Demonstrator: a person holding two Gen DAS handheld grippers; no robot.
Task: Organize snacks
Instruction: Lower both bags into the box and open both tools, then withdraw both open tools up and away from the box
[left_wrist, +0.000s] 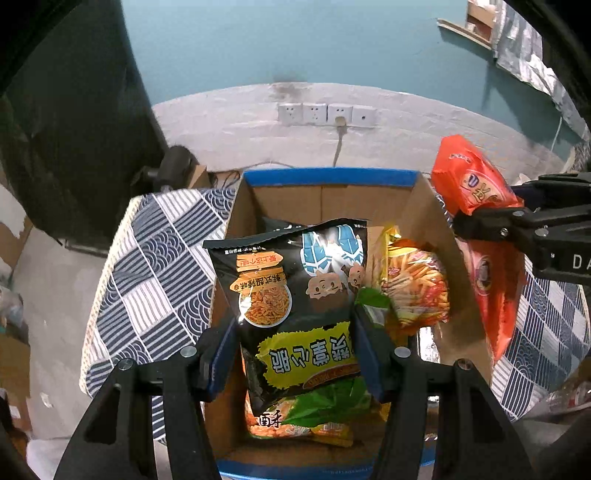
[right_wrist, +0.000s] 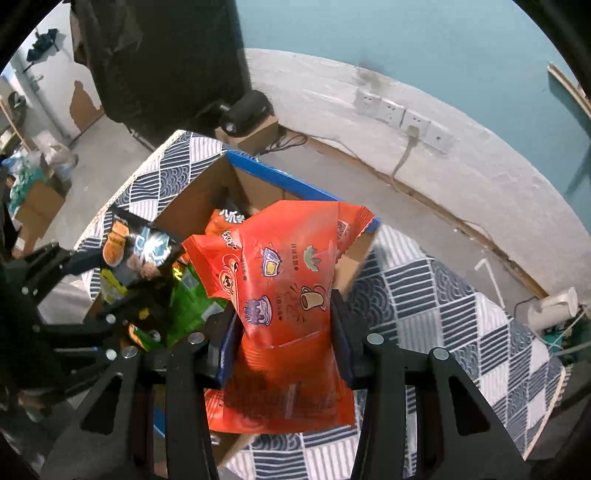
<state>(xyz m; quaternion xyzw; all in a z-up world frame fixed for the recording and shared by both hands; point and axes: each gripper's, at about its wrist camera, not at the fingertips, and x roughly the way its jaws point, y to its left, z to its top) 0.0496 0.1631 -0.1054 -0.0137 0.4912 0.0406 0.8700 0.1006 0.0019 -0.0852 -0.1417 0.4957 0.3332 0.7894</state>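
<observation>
left gripper (left_wrist: 295, 350) clamped on a black snack bag (left_wrist: 295, 295), held over the open cardboard box (left_wrist: 325, 192) with blue-taped rim, above a yellow noodle snack pack (left_wrist: 413, 284) lying inside. right gripper (right_wrist: 284, 332) clenched on an orange snack bag (right_wrist: 288, 280), just at the box's right wall. box set on a blue-and-white patterned cloth (right_wrist: 443, 314).

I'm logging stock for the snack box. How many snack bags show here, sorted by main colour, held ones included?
Black bags: 1, the black bag in the left gripper over the cardboard box
Orange bags: 1, the orange bag in the right gripper
Yellow bags in the box: 2, one beside the black bag and one beneath it
Total: 4 clearly visible; others may lie hidden.
</observation>
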